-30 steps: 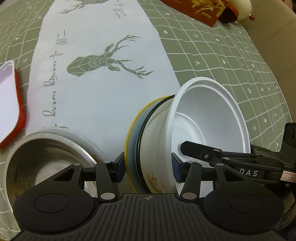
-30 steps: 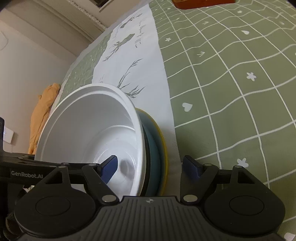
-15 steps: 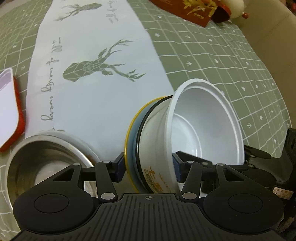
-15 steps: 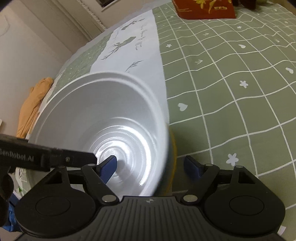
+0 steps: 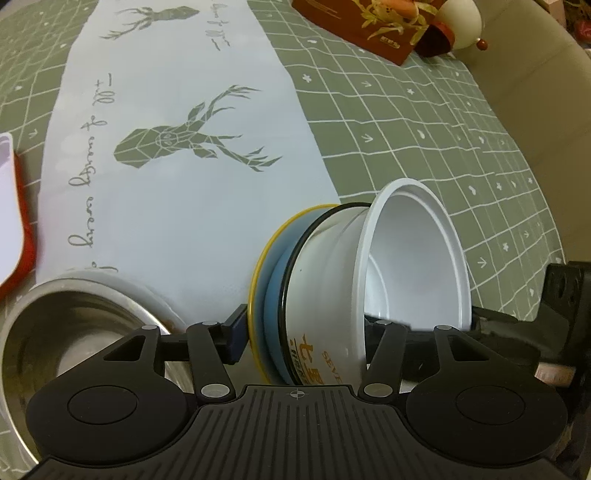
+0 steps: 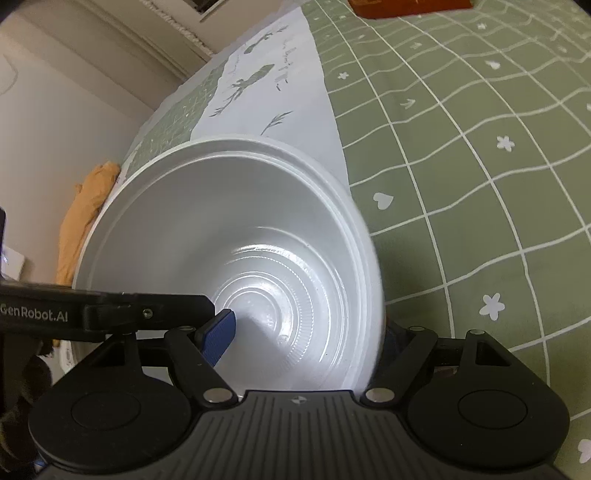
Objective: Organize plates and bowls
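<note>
A nested stack stands on edge: a yellow-rimmed blue plate (image 5: pixel 260 295), a white enamel bowl with orange lettering (image 5: pixel 317 295) and a white plastic bowl (image 5: pixel 417 258) (image 6: pixel 229 236). My left gripper (image 5: pixel 303 328) straddles the stack. Its blue pad (image 5: pixel 236 332) lies against the plate's back and its other finger (image 6: pixel 110 310) reaches into the white bowl. Its jaws are opening with the stack between them. My right gripper (image 6: pixel 306 336) also straddles the stack, one pad (image 6: pixel 218 339) inside the white bowl and the other hidden behind the rim.
A steel bowl (image 5: pixel 74 332) sits at the near left, with a red-edged white tray (image 5: pixel 11 221) beyond it. A red box (image 5: pixel 369 29) lies at the far end of the green checked tablecloth (image 5: pixel 443 129). The table edge runs down the right side. An orange cloth (image 6: pixel 85 221) lies off the table.
In the right wrist view the white bowl's mouth has swung to face the camera and now covers the right pad. In the left wrist view the stack keeps its place between the fingers.
</note>
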Tool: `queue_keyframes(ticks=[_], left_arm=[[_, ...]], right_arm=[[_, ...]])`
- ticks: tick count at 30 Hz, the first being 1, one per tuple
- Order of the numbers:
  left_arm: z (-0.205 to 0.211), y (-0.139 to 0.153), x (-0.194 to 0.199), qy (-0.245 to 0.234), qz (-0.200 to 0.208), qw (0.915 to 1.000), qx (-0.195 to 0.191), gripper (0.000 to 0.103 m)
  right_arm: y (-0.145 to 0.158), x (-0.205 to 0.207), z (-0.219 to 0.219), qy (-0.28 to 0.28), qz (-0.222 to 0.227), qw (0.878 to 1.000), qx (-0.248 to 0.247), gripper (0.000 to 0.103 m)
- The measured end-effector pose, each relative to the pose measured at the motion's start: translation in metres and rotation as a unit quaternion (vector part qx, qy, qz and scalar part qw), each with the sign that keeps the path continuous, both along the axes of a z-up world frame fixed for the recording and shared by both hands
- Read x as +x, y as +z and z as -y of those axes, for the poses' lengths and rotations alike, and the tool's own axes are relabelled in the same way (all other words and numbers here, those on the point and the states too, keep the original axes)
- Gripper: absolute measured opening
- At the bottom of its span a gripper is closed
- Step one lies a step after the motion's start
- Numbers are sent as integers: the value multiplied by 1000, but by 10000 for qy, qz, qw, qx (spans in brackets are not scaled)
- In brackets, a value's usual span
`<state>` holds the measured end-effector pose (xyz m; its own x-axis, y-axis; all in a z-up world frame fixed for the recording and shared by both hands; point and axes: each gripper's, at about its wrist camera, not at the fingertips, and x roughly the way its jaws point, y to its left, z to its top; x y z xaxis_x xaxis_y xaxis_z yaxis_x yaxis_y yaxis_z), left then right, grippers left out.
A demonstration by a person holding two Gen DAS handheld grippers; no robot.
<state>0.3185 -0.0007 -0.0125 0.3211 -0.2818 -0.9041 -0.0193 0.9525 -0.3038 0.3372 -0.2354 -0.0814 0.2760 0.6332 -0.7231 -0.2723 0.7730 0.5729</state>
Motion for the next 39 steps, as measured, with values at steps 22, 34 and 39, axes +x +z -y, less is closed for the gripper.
queue_keyframes(ticks=[22,34,39], left_arm=[[0,-9,1,-19,-30,9996,281,57],[5,-7,0,-3,-1,9993,376,57],[4,-8,3,-23,-96,9993,355,57]], right_arm=[[-2,5,3,-174,-90,9998,-16,76],[-5,8,7,-227,-216,9995,108,76],[-2,14,0,-232,-374,9990,-99,73]])
